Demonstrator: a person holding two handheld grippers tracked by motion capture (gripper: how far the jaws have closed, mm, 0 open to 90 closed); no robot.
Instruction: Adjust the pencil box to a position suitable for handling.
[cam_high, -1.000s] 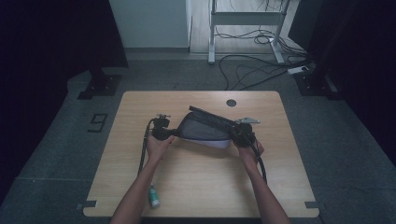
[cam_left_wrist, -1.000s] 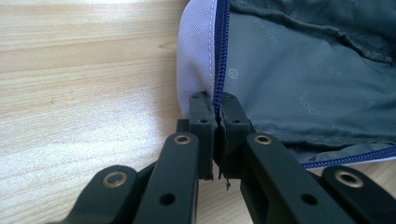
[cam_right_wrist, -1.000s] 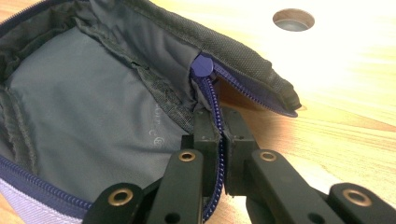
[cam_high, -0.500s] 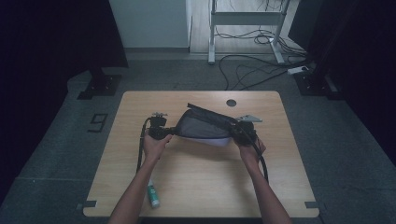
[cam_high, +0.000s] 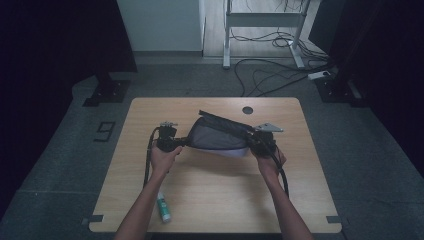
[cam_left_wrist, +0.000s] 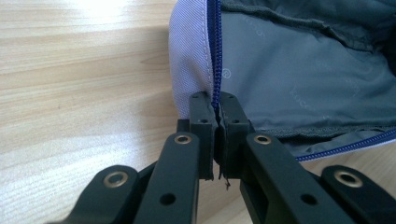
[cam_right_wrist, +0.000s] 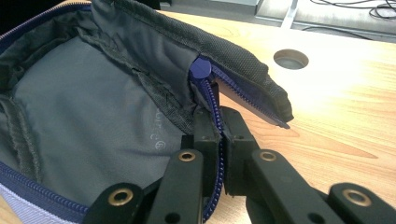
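Wooden table (cam_high: 215, 200) bears a tube (cam_high: 163, 207); left gripper (cam_left_wrist: 217, 109) and right gripper (cam_right_wrist: 219, 123) each pinch the pouch (cam_high: 220, 136).

Woven cloth pouch (cam_high: 218, 136), matt wood table (cam_high: 215, 200)

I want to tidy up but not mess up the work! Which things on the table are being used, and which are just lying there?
Being used:
- the grey pouch with the blue zipper, open
- left gripper, shut on one end of the pouch
- right gripper, shut on the other end

Just lying there:
- the small green-and-white tube near the table front edge
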